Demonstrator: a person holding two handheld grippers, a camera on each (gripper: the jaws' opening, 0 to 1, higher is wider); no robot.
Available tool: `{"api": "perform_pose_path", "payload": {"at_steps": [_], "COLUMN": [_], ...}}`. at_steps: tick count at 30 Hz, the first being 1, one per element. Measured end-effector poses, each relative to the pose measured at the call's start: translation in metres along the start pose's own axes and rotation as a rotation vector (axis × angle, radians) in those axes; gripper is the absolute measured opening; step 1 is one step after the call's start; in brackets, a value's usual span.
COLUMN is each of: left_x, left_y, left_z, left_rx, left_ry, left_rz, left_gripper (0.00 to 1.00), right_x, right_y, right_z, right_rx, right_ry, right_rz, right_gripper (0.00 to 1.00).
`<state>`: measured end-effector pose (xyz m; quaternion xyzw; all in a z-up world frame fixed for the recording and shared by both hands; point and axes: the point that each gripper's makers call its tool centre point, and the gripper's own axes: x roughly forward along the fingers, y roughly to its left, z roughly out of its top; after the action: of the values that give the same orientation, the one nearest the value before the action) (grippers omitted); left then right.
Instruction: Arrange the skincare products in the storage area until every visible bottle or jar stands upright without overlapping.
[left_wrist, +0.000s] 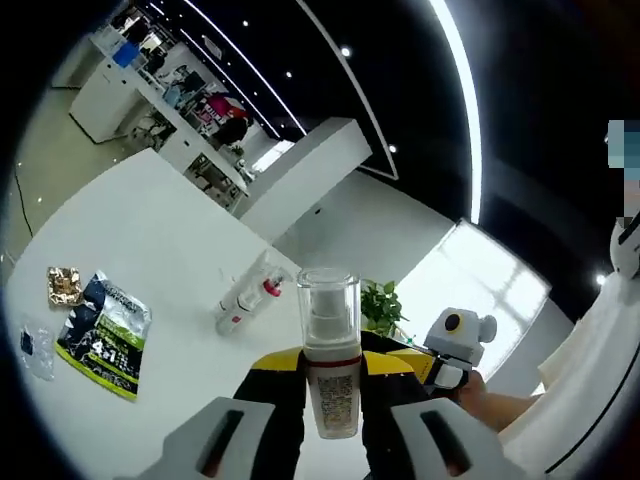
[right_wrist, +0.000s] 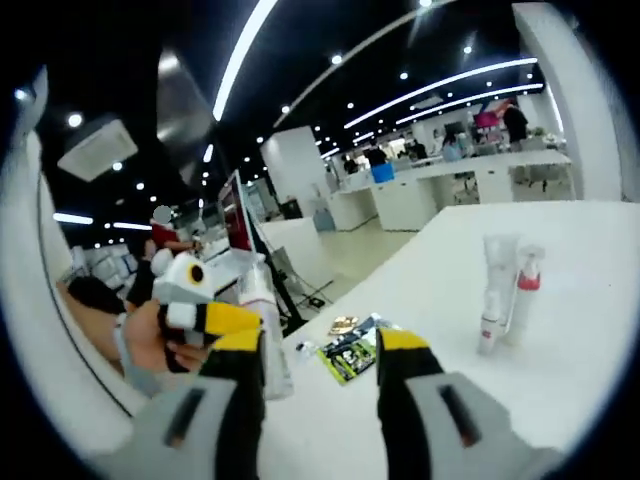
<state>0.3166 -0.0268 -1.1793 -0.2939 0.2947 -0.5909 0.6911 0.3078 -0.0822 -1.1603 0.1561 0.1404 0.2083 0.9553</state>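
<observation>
The white bench (left_wrist: 150, 230) carries the products. Far on it, two red-capped tubes (right_wrist: 505, 290) are stood upright close together, seemingly already arranged. Left of them a green-and-black sachet (left_wrist: 103, 335) is laid flat beside a small gold packet (left_wrist: 64, 284). A clear-capped pump bottle (left_wrist: 330, 360) is clamped upright between the fingers of the left gripper (left_wrist: 330, 440), probably for standing nearby. The right gripper (right_wrist: 320, 400) is held with fingers wide and nothing between them.
</observation>
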Motion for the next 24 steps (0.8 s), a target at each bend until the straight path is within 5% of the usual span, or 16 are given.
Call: {"api": "perform_pose_path", "payload": {"at_steps": [11,24], "left_x": [0.004,0.002], "left_y": [-0.015,-0.018], "left_z": [-0.014,-0.025], "left_rx": [0.208,0.303], "left_ry": [0.152,0.237], "left_rz": [-0.013,-0.039], "left_gripper": [0.19,0.19], "right_x": [0.014,0.017], "right_y": [0.030,0.053], "right_z": [0.024,0.016], "right_rx": [0.021,-0.009], "right_ry": [-0.015,0.078], "right_rz": [0.122,0.209], "right_gripper": [0.42,0.39]}}
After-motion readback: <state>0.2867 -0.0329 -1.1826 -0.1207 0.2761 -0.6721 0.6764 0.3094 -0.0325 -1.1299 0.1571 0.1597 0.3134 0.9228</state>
